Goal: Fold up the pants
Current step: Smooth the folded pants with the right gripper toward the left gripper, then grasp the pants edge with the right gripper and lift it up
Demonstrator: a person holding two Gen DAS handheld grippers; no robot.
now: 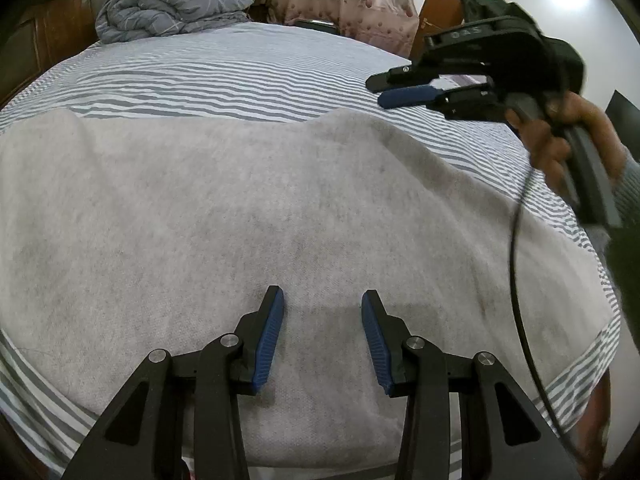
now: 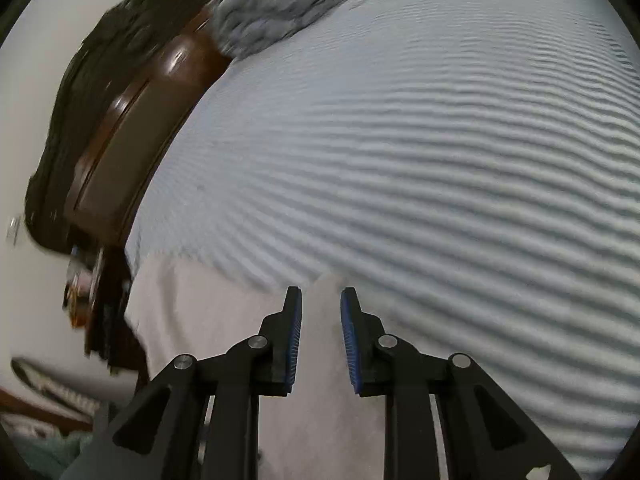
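Grey crumpled duvet (image 1: 176,4) sits beyond pants (image 1: 280,208) on striped bedsheet (image 1: 240,76).

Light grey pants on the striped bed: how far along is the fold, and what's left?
The light grey fabric pants already lie as a flat, broad rectangle on the grey-and-white striped bed sheet, so some folding looks done. Nothing is in hand: the left gripper hangs open over the cloth, and the right gripper is raised clear of it, jaws narrowly apart. How many folds remain I cannot tell.
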